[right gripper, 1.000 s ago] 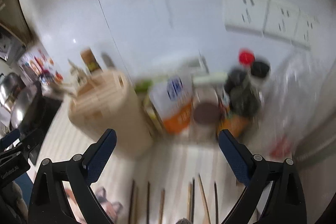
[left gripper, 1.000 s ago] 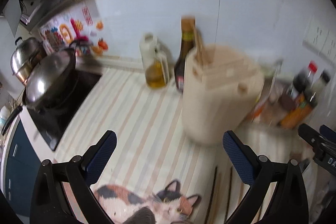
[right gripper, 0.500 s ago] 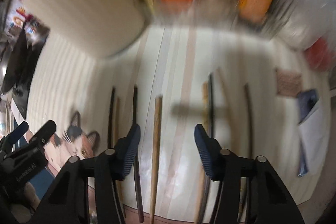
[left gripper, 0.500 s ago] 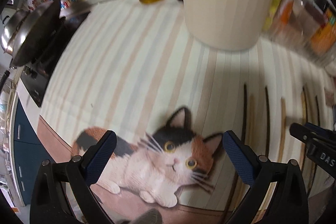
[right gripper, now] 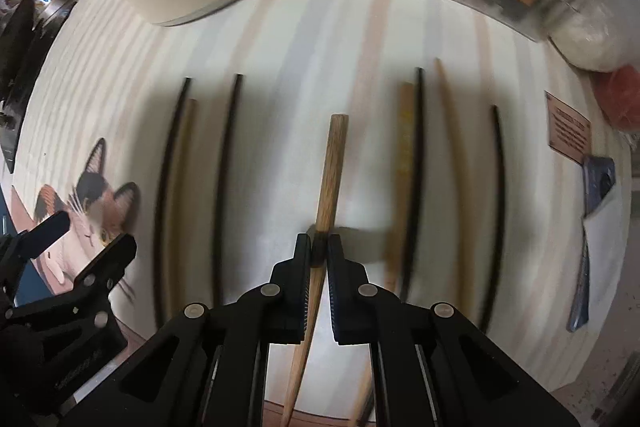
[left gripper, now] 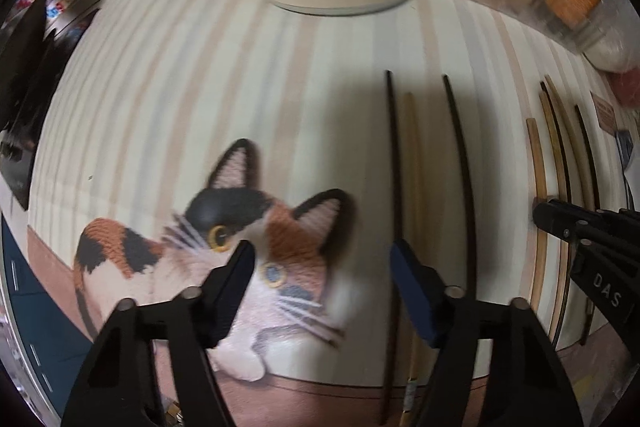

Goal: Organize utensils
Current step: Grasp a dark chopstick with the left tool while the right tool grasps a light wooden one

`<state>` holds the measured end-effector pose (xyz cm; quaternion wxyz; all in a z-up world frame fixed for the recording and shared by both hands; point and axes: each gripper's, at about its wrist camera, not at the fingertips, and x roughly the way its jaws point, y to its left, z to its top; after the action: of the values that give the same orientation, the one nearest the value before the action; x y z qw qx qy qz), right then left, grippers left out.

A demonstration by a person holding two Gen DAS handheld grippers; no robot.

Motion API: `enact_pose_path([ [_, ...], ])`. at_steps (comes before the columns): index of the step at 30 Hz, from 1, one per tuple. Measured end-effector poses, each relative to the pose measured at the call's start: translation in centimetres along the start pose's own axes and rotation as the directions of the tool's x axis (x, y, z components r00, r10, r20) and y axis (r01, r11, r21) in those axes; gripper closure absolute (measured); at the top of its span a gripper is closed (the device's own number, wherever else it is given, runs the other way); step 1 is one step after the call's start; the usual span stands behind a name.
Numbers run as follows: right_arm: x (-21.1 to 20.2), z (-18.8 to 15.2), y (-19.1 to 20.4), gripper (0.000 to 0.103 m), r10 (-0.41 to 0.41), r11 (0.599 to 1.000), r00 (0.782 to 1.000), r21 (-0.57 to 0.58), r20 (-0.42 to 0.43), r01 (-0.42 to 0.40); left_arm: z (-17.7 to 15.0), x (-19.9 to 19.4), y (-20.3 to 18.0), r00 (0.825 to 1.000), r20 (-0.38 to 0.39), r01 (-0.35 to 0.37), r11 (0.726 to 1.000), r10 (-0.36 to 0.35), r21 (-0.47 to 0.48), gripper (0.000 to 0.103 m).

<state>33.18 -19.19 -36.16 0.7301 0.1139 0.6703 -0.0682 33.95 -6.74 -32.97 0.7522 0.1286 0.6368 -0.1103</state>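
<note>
right hand-held gripper (right gripper: 319,247), wide a moment ago, now closing on brown chopstick (right gripper: 330,179); left hand-held gripper (left gripper: 322,267) half open, closing, empty; pickup begun.

White letters "DAS" on the black right gripper (left gripper: 541,217) body.

Brown wooden chopstick (right gripper: 329,183) is showing matt, visible grain; thin black chopsticks (right gripper: 226,179) are looking smooth; striped mat (left gripper: 192,75) on counter is appearing matt.
</note>
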Motion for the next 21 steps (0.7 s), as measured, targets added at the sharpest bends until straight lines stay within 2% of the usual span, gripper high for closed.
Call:
enact_pose_path([
  [3,-0.1,-0.4,-0.8,0.095,-0.002,1.000,1.000,0.015,-0.002,0.002,0.1,0.3,-1.1,1.000,0.001,0.015,1.000,-0.015,0.027,0.041],
  [5,-0.2,-0.6,-1.2,0.095,-0.001,1.000,1.000,0.026,-0.003,0.001,0.0,0.7,-2.1,1.000,-0.007,0.020,0.998,-0.020,0.053,0.048],
  [6,-0.1,-1.1,-1.4,0.095,-0.002,1.000,1.000,0.029,-0.003,0.002,0.0,0.6,-2.4,1.000,0.006,0.022,0.998,-0.022,0.053,0.053],
  [8,-0.2,-1.2,-1.3,0.095,-0.009,1.000,1.000,0.030,-0.005,0.009,0.0,0.5,-3.1,0.998,0.008,0.061,0.996,-0.061,0.058,0.072],
  [9,-0.3,-1.1,-1.2,0.095,-0.011,1.000,1.000,0.028,-0.007,0.011,0.0,0.5,-3.2,0.998,0.010,0.057,0.997,-0.058,0.056,0.089],
  [10,-0.3,-1.0,-1.1,0.095,-0.012,1.000,1.000,0.028,-0.009,0.012,0.0,0.5,-3.1,0.999,0.008,0.053,0.997,-0.053,0.055,0.096],
  [17,0.5,1.8,0.0,0.095,0.031,0.999,0.999,-0.005,-0.032,-0.032,-1.5,0.3,1.3,0.998,-0.041,0.048,0.997,-0.051,-0.065,0.098],
  [21,0.6,2.3,0.5,0.095,0.058,0.997,0.996,-0.037,-0.060,-0.061,-2.5,0.2,1.8,0.997,-0.049,0.061,0.994,-0.066,-0.089,0.097],
])
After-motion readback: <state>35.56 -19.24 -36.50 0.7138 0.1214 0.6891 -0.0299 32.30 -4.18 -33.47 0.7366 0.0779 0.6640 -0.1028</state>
